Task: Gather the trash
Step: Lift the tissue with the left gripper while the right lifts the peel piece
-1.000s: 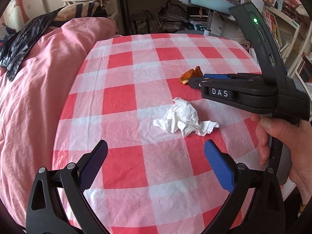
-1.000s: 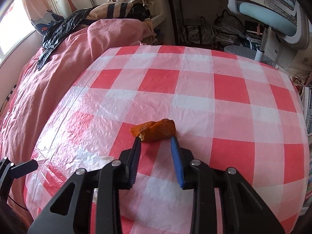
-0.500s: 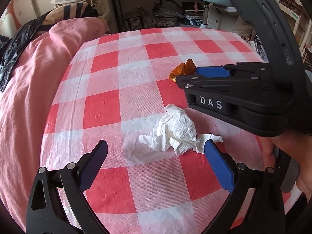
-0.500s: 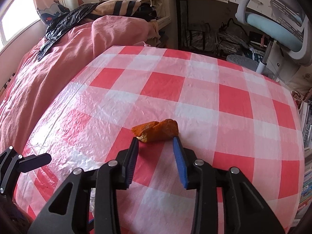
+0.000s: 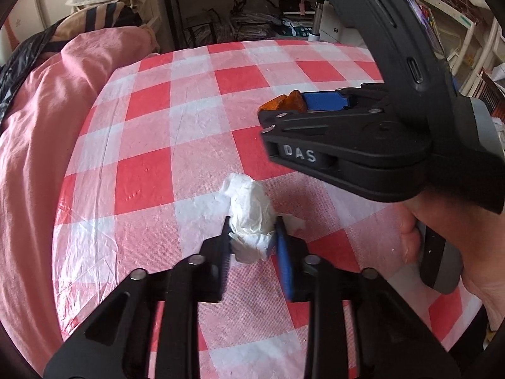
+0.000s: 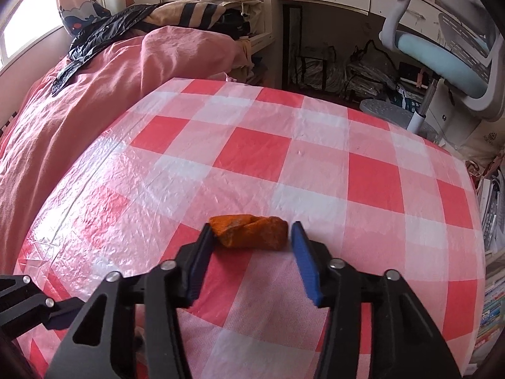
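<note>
A red-and-white checked plastic tablecloth; left of it a pink bedspread, beyond it a pale blue office chair.

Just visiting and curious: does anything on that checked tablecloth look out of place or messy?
Only the trash: a crumpled tissue pinched in the left gripper, and an orange peel between the right gripper's open fingers. Nothing looks spilled or broken.
</note>
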Tool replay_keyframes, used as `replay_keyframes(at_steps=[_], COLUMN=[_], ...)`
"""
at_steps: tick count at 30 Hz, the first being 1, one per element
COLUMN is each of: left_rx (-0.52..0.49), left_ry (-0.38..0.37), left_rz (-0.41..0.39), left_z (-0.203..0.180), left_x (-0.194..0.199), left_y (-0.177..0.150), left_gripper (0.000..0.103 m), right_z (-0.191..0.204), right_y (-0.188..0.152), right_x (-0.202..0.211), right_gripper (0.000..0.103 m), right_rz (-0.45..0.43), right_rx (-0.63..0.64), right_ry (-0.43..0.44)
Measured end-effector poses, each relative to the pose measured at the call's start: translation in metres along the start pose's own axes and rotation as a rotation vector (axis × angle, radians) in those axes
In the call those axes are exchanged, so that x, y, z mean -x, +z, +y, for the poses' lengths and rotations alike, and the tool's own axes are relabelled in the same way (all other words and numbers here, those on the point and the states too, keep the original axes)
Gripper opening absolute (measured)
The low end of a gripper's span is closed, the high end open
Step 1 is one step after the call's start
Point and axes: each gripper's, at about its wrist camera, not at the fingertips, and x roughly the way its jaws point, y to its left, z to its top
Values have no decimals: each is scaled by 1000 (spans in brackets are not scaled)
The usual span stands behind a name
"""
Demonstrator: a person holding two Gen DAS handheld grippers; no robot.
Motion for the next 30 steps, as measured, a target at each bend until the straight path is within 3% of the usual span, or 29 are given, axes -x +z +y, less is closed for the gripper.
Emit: replay_keyframes(at_steps=[10, 19, 22, 27, 30], left_rx=[147, 211, 174, 28, -10], left_ry=[4, -43, -25, 140, 156], left_rz=[-65, -159, -182, -195, -192], left_z=[43, 41, 36, 23, 22], left_x=[34, 69, 81, 91, 96], left_y=[9, 17, 19, 15, 10], left_gripper=[19, 19, 19, 19, 19], right_z=[-4, 3, 2, 2, 8], right_y=[3, -13, -22, -38, -47], right_x=[17, 26, 30, 37, 45], right_gripper=[44, 44, 44, 44, 44], right_rz=[16, 47, 53, 59, 54], right_rx=[40, 114, 90, 27, 21], right_ry=[59, 28, 9, -32, -62])
